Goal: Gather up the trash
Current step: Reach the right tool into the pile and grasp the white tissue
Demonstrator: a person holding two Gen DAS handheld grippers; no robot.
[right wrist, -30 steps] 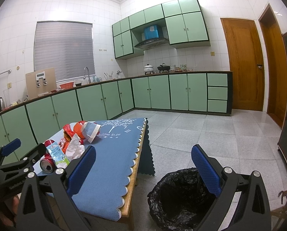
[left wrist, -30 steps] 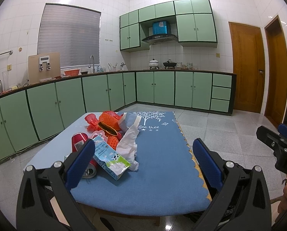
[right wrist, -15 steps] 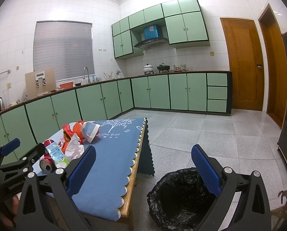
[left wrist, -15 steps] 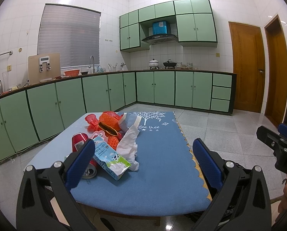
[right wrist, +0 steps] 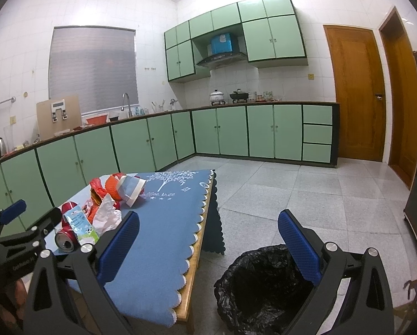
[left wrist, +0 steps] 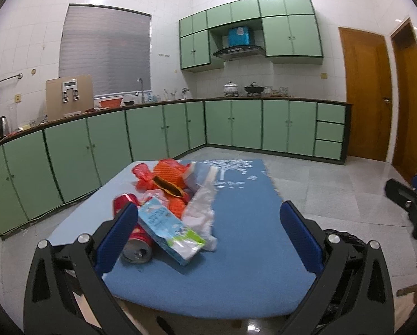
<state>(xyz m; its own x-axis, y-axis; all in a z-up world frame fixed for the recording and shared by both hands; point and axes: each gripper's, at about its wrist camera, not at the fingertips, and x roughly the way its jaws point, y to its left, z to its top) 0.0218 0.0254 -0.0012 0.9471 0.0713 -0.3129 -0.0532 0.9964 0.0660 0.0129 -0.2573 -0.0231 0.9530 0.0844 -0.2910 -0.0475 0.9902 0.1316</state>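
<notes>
Our left gripper (left wrist: 207,223) hangs at the near edge of the blue-clothed table (left wrist: 236,265), fingers spread and empty. The light-blue milk carton (left wrist: 170,230) lies just ahead, left of centre, its long axis running far-left to near-right, resting against the red drink can (left wrist: 134,233). Our right gripper (right wrist: 208,236), also spread and empty, sits over the black-lined trash bin (right wrist: 258,284), so we judge the left nearer.

We see a matt blue cloth table cover (left wrist: 236,251), a shiny red metal can (left wrist: 135,240), a glossy printed paper carton (left wrist: 169,231) and a crinkled black plastic bin bag (right wrist: 261,284).
</notes>
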